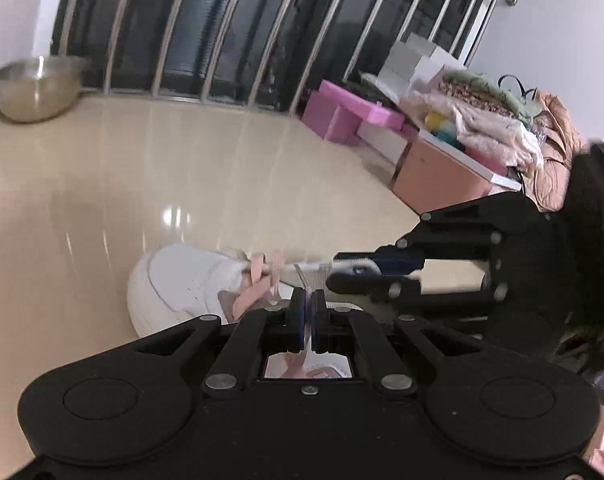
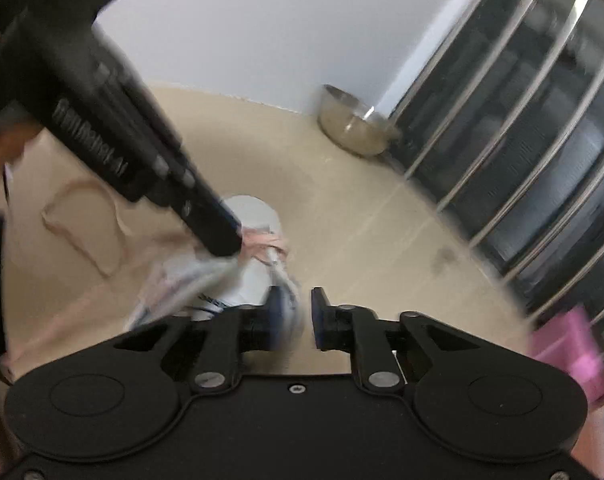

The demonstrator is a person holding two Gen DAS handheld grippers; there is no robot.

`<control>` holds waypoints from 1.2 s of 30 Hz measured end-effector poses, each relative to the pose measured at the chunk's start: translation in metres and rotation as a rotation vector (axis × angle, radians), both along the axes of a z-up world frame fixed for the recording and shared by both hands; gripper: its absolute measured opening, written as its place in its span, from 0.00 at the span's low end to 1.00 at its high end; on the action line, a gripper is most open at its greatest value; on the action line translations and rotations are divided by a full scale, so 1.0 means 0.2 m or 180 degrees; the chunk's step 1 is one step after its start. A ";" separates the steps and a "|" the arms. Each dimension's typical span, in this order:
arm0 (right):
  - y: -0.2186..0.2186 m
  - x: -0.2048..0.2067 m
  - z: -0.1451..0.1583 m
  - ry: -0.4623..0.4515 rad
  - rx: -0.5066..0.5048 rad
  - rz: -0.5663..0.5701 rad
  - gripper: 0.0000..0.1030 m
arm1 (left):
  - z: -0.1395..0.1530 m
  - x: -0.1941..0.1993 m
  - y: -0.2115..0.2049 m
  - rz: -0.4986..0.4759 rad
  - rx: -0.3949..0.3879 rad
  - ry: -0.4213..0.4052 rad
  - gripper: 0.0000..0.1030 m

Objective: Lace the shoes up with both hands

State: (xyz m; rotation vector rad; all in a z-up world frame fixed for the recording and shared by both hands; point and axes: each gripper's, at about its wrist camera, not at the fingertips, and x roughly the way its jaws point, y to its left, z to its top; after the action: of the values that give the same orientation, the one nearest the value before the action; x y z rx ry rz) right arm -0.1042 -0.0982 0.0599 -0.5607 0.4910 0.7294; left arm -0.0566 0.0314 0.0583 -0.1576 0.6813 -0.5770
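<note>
I see a glossy cream floor (image 1: 141, 168) carrying a white shoe (image 1: 173, 280), a steel bowl (image 1: 33, 88) by the wall, and pink blocks (image 1: 342, 112).

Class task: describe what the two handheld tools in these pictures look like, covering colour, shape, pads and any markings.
Both are matte black. The left tool has two round housings, angled linkage bars with silver pivot screws, and dark blue pads on its fingers. The right tool is built alike. In the right wrist view, the left tool's body carries blurred pale lettering.
</note>
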 end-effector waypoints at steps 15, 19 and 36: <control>-0.39 0.32 -0.10 0.1734 0.2040 -0.0859 0.10 | -0.14 0.12 0.02 0.0059 -0.0270 0.0211 0.05; -0.41 0.36 -0.14 0.1853 0.2234 -0.0943 0.10 | -0.14 0.03 -0.01 0.0014 -0.0106 -0.0262 0.05; -0.40 0.33 -0.18 0.1887 0.2328 -0.1000 0.14 | -0.16 0.13 0.03 -0.0014 -0.0386 -0.0047 0.04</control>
State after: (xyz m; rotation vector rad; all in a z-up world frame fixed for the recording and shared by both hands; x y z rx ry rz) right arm -0.0375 -0.1791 0.0249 0.4293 0.7836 0.7059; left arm -0.0311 0.0373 0.0272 -0.2649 0.6327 -0.6235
